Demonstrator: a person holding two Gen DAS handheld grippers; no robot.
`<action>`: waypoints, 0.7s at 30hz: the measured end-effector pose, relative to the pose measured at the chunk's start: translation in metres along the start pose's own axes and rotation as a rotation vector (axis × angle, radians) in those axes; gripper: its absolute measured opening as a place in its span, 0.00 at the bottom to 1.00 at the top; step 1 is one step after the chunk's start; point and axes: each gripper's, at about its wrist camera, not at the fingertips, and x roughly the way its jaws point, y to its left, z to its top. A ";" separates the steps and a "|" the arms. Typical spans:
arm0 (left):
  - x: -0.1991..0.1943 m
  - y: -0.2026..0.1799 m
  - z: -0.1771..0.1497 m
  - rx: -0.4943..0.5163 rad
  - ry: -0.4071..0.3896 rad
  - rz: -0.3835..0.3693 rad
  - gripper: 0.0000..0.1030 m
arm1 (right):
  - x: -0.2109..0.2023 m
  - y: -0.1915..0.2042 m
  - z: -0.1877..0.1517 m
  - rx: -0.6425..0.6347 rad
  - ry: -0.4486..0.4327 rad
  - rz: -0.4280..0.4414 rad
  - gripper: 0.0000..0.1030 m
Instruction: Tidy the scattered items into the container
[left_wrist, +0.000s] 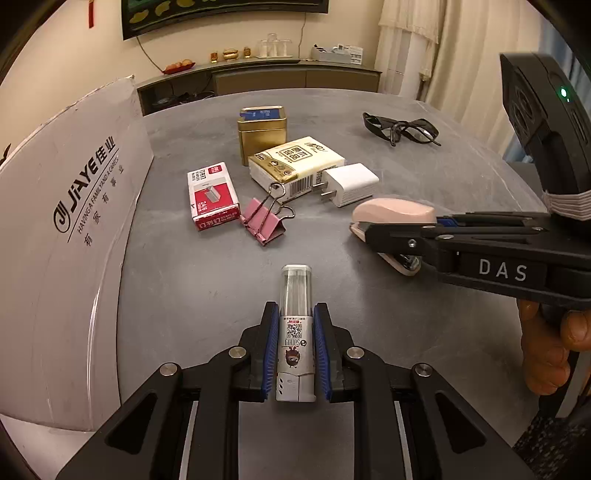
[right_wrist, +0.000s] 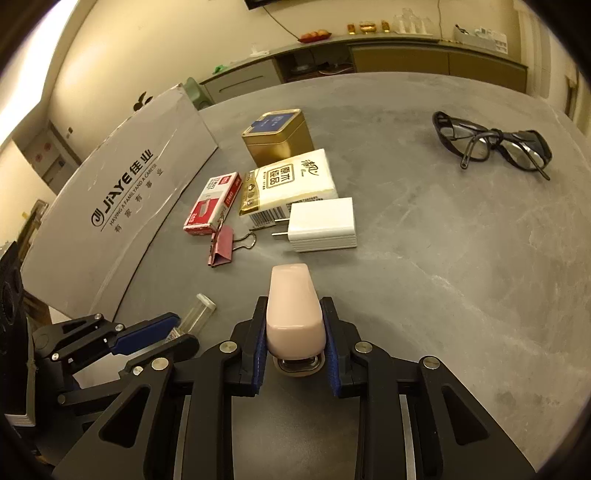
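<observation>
With the left gripper (left_wrist: 295, 343) fingers clamped on the lead tube (left_wrist: 296, 332) and the right gripper (right_wrist: 295, 332) fingers on the pink stapler (right_wrist: 293, 310) above the tabletop (right_wrist: 443, 258), either of the 2 smooth items could slip before reaching the grey box (left_wrist: 74, 221).

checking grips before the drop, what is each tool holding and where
Left tool clamps the small white tube with clear cap by its labelled lower body. Right tool clamps the pink stapler across its rear sides.
</observation>
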 end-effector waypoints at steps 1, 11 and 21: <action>-0.001 0.000 0.000 -0.004 -0.006 0.002 0.20 | -0.001 -0.001 0.000 0.008 -0.001 0.004 0.27; -0.024 0.001 0.006 -0.027 -0.048 -0.006 0.19 | -0.010 0.001 0.001 0.039 -0.016 0.046 0.26; -0.046 -0.003 0.013 -0.026 -0.088 0.000 0.19 | -0.024 0.005 0.002 0.039 -0.045 0.056 0.26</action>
